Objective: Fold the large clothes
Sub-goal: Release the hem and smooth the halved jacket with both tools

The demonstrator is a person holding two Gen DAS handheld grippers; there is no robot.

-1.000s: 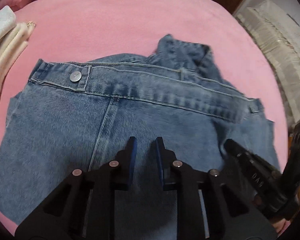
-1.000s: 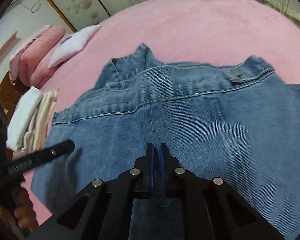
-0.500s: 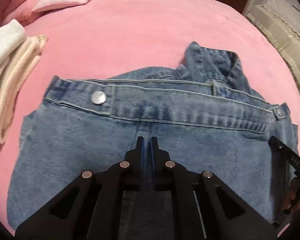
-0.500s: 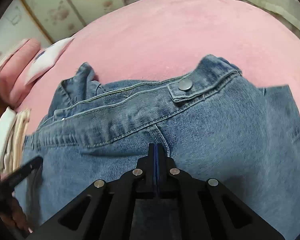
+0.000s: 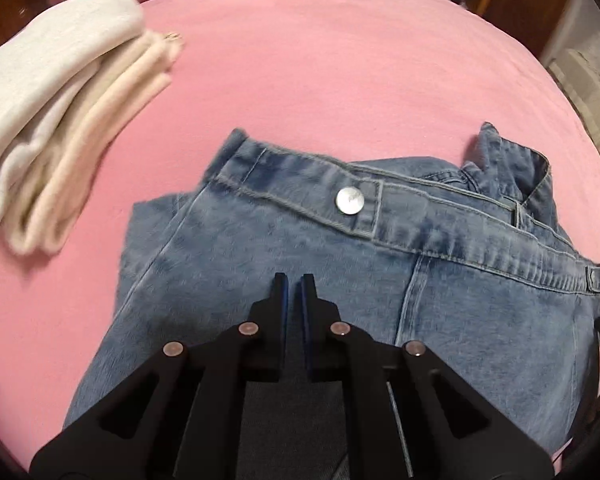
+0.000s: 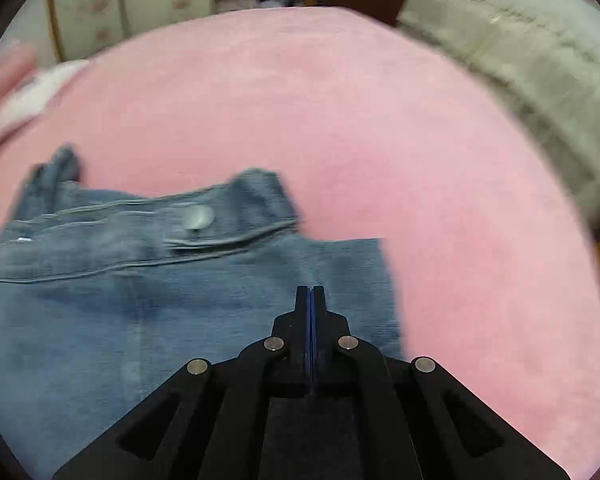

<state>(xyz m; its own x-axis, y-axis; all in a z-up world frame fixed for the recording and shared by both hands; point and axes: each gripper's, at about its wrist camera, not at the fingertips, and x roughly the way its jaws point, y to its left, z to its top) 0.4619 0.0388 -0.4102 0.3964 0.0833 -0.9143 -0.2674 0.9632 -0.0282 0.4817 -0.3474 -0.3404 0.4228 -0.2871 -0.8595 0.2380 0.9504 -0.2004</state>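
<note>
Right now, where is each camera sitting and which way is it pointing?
Left wrist: rides on the left tongs, looking forward and down over the denim jacket toward folded pale clothes; the tongs show slightly parted.
Right wrist: rides on the right tongs, facing the jacket's edge and pink bedspread; the tongs show pressed together.
Shared: jacket, its metal button, bedspread.

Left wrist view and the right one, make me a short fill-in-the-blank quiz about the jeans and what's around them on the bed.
1. The denim jeans lie on a bedcover coloured ____.
2. The waistband button looks ____ in colour.
3. In the left wrist view, the folded clothes lie to the ____ of the jeans.
4. The right tool has its fingers pressed ____.

Missing words: pink; silver; left; together
</note>
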